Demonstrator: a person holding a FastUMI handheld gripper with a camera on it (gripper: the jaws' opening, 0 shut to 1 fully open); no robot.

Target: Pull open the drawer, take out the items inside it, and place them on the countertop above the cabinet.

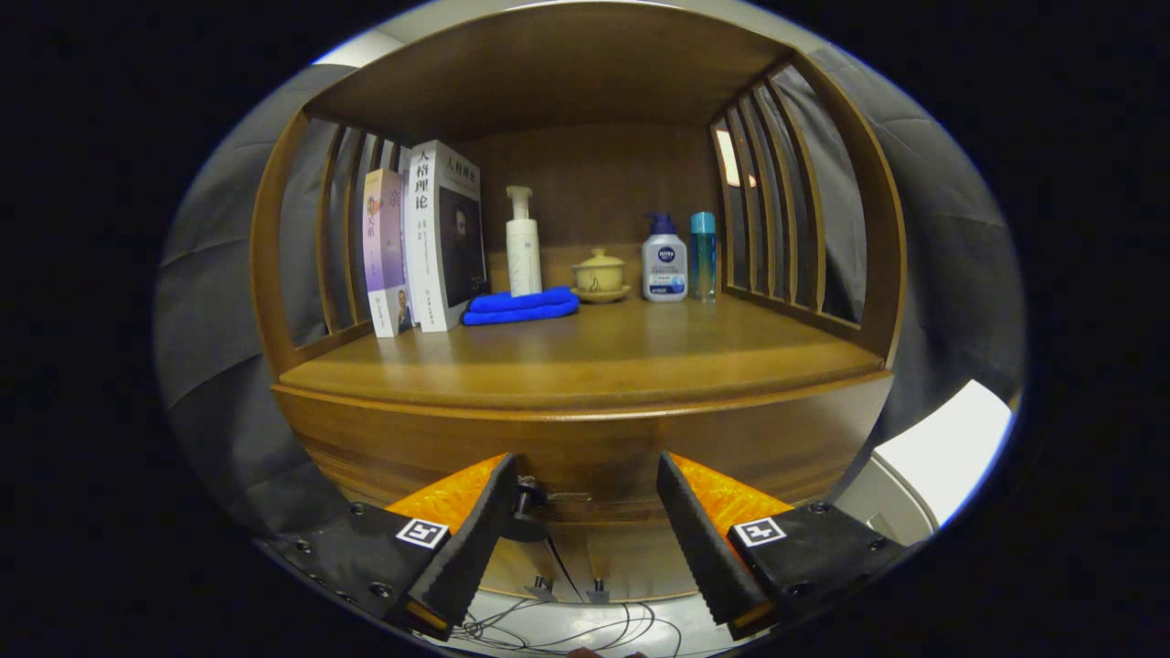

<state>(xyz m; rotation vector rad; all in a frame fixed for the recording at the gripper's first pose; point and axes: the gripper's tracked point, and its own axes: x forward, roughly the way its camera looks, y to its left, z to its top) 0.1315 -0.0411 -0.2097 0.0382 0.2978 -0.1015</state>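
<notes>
A wooden cabinet stands straight ahead, and its countertop sits just above my fingers. Below the countertop's front edge is the drawer front, which looks shut; the inside is hidden. A small dark knob on that front lies right beside my left fingertip, just inside the gap. My gripper is open, its fingers spread wide against the drawer front, and nothing is held between them.
At the back of the countertop stand two books, a white pump bottle, a folded blue cloth, a lidded yellow cup on a saucer, a white and blue pump bottle and a blue bottle. Slatted sides enclose the shelf. A white object sits at the right, with cables below.
</notes>
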